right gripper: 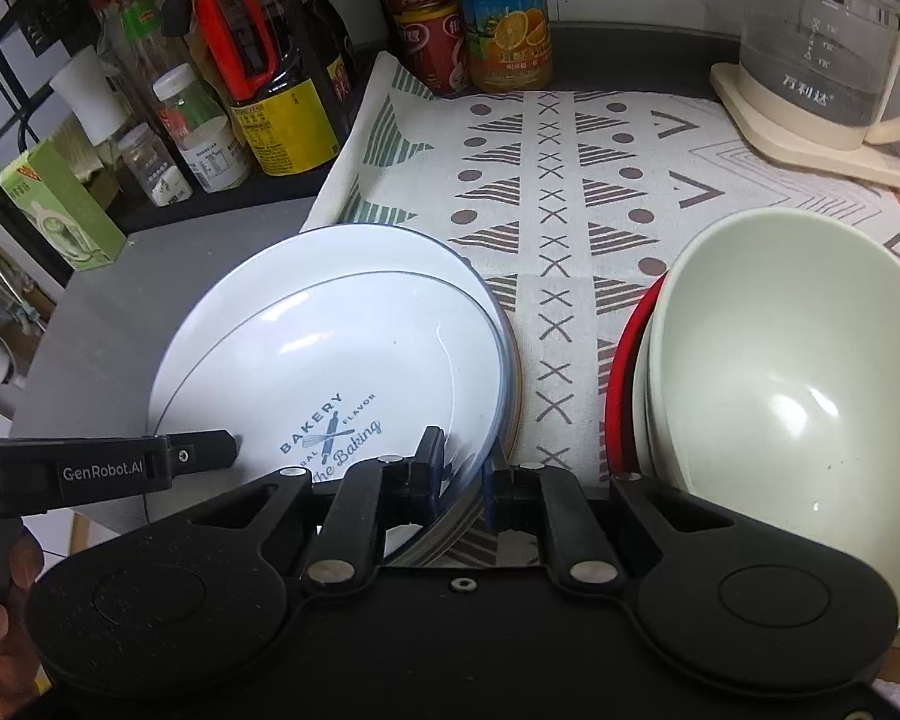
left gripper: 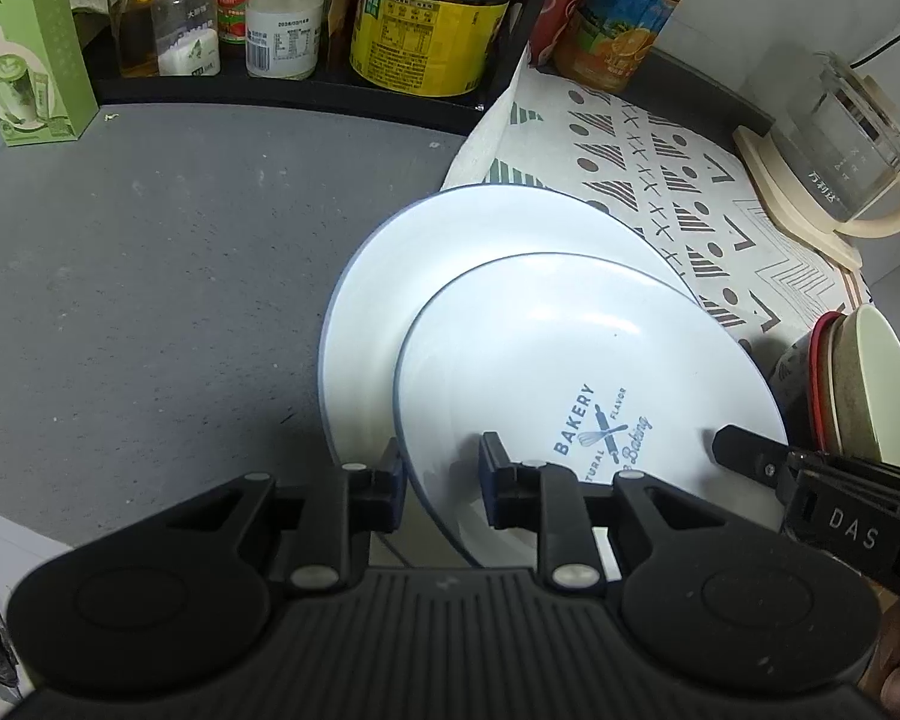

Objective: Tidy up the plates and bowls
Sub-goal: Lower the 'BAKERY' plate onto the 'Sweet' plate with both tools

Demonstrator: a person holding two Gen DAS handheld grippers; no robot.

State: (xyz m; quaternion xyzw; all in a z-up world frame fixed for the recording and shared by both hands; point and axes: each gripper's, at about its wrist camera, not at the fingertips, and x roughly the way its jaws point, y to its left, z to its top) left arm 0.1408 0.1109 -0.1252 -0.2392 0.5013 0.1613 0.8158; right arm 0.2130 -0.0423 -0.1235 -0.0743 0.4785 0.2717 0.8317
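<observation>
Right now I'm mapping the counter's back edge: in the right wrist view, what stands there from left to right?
Green box → yellow-labelled dark bottle → red cans → orange juice bottle → glass kettle.

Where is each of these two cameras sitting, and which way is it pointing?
Left wrist: sits on the left gripper, looks forward along its fingers, which straddle the BAKERY plate rim, toward a bottle shelf; the right gripper's finger enters at right.
Right wrist: sits on the right gripper, which straddles the same plate's other rim, faces the patterned cloth, kettle and green bowl; the left gripper and a hand show at left.
Shared: both plates, bowl, cloth, kettle, bottles.
</observation>
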